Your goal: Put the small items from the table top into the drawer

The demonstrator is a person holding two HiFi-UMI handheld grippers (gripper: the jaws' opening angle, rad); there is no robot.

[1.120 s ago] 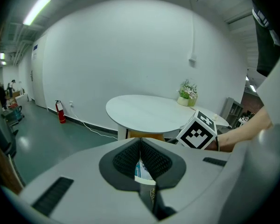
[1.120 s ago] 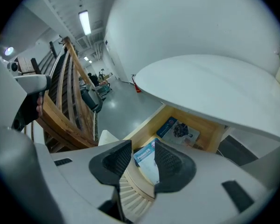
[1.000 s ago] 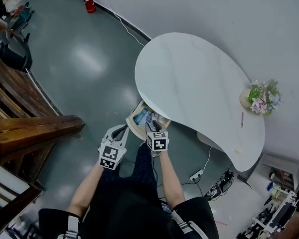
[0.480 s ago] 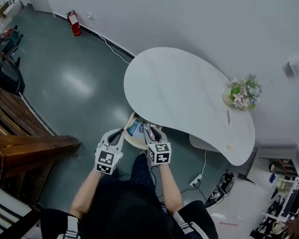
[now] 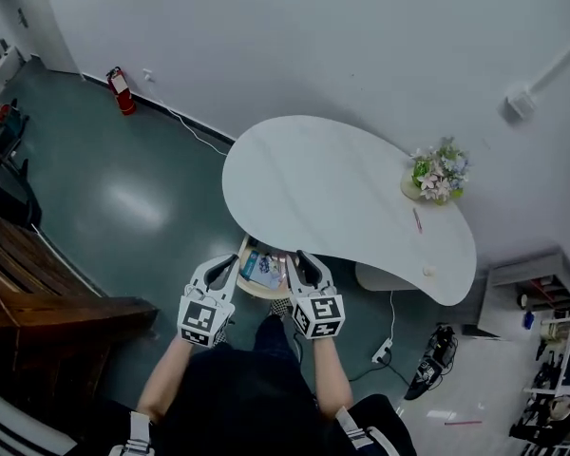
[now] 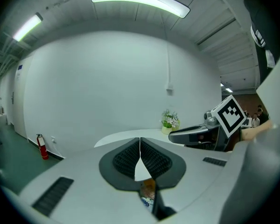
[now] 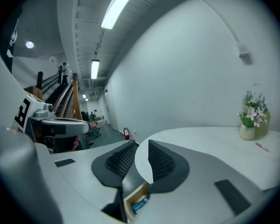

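The white curved table (image 5: 332,193) bears a red pen (image 5: 417,219) and a small pale item (image 5: 428,271) near its right end. Under its near edge an open wooden drawer (image 5: 254,268) holds a blue packet and other small things. Both grippers hover just in front of the drawer, above it. My left gripper (image 5: 220,268) is shut with nothing in it; its pads meet at the tips (image 6: 140,143). My right gripper (image 5: 301,263) is open and empty (image 7: 141,146); its jaws have just been closing. The drawer (image 7: 137,200) shows below its pads.
A vase of flowers (image 5: 435,174) stands at the table's far right. A fire extinguisher (image 5: 120,89) leans on the wall at the left. Dark wooden steps (image 5: 38,297) fill the left side. A power strip (image 5: 382,353) and cables lie on the floor at the right.
Both grippers have risen out of the drawer area and drawn back toward the body. The head view has lifted, so the table looks smaller and more of the room shows.
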